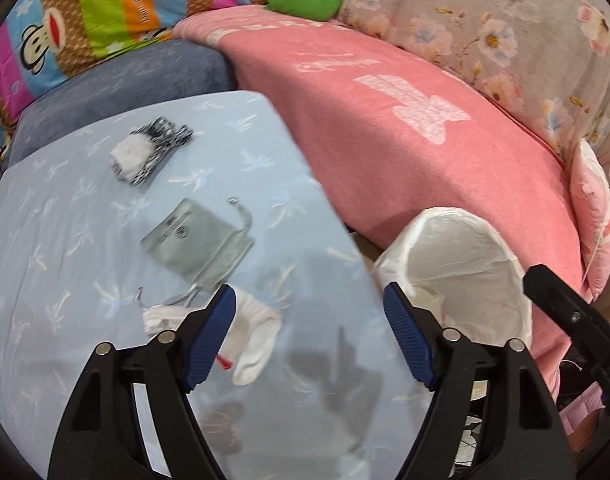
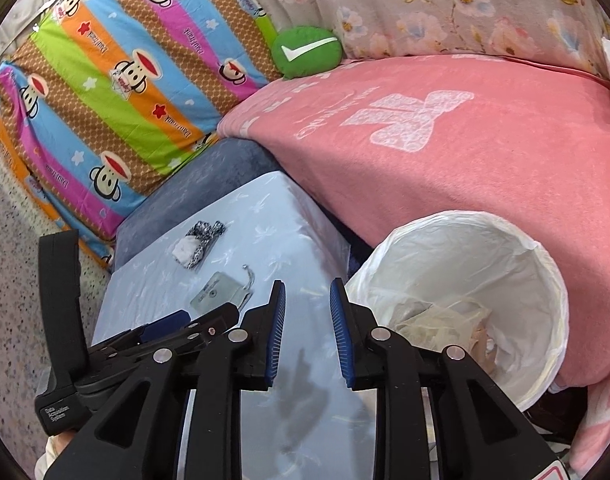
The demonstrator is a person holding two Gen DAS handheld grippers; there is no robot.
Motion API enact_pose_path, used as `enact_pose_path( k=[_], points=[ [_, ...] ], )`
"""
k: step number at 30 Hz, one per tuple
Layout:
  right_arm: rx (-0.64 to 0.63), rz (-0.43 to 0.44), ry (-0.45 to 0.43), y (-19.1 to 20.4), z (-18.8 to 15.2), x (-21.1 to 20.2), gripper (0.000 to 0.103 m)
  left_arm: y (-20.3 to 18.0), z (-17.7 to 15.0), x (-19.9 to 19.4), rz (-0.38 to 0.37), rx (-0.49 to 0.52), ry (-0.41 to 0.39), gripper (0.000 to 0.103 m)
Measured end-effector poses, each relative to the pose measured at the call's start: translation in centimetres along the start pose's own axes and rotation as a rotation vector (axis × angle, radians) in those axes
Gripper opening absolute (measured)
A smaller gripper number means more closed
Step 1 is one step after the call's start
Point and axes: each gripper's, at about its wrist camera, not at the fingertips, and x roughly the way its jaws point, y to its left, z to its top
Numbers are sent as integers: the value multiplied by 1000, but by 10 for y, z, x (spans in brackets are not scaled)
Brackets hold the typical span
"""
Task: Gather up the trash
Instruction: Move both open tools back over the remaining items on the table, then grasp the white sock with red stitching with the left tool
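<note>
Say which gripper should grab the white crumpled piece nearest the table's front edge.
Left. The left gripper is open, its left pad beside the white crumpled piece. The right gripper, nearer the bin, has narrower jaws.

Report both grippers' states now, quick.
Left gripper: open, holding nothing; white tissue lies on the table beside its left finger.
Right gripper: open, narrower gap, holding nothing.

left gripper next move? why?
Probably ease the left gripper left onto the crumpled white tissue. Its jaws stand wide with nothing between them, the tissue lies beside the left finger, and the lined bin is close on the right.
</note>
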Motion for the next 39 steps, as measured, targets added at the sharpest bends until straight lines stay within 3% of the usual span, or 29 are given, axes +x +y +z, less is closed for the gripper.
enact_pose_path(
  k=[6,12,23,28,33,36,39],
  points=[
    [-27,21,45,18,-9,19,25,28,-17,14,56,-26,53,83],
    [-44,32,88,30,-19,39,27,60,-30,29,102,-81,108,84],
    [-68,32,150,49,-31,68,27,84,-35,41,83,-135,139,83],
    [-79,26,167,57,-34,76,28,86,-37,46,52,-128,151,67],
    [-93,27,180,66,-36,83,28,88,-38,41,2,-115,157,33],
    [-105,30,187,73,-37,87,28,91,-39,36,-11,-117,153,22],
    [-116,32,194,80,-39,91,28,96,-39,30,-14,-122,142,20]
  ],
)
